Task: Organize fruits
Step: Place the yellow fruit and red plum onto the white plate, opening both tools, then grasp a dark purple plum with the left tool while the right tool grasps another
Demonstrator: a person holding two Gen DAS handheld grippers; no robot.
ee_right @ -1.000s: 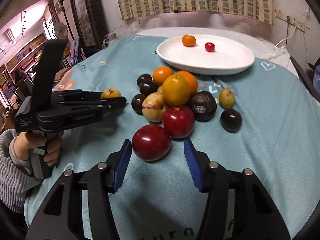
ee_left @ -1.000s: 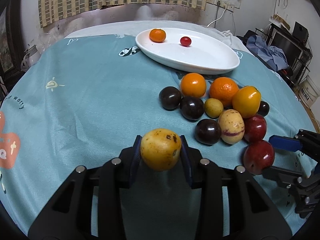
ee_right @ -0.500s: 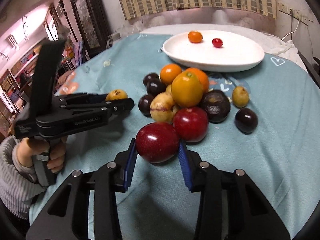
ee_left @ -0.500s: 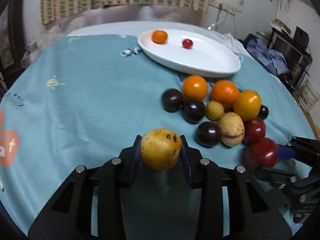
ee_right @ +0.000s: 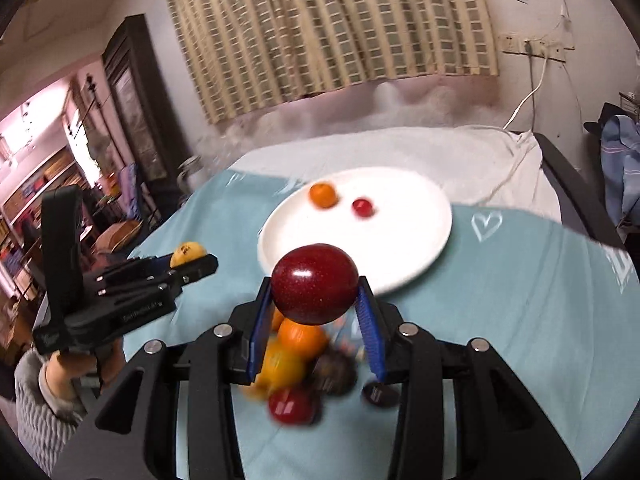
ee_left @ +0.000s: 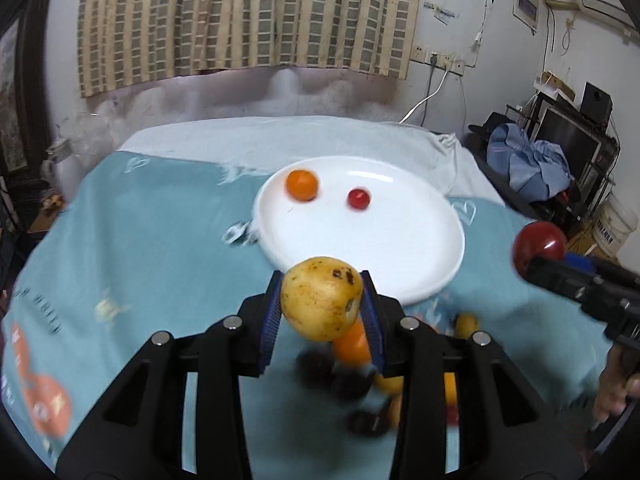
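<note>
Fruit is held in both: we see the left hand-held gripper (ee_left: 322, 307) clamping a yellow fruit (ee_left: 321, 298) and the right hand-held gripper (ee_right: 315, 295), just closed, clamping a red fruit (ee_right: 315, 289), both above the tabletop (ee_left: 168, 248) before the white plate (ee_left: 400, 248).

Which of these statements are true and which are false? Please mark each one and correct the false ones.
1. The left gripper holds a yellow fruit. True.
2. The right gripper is empty. False: its jaws, which have just been closing, grip a red fruit.
3. The plate holds two fruits. True: an orange and a small red fruit.
4. The plate stands on a bare wooden table. False: it lies on a blue cloth.
5. Both held fruits rest on the cloth. False: both are lifted above it.
</note>
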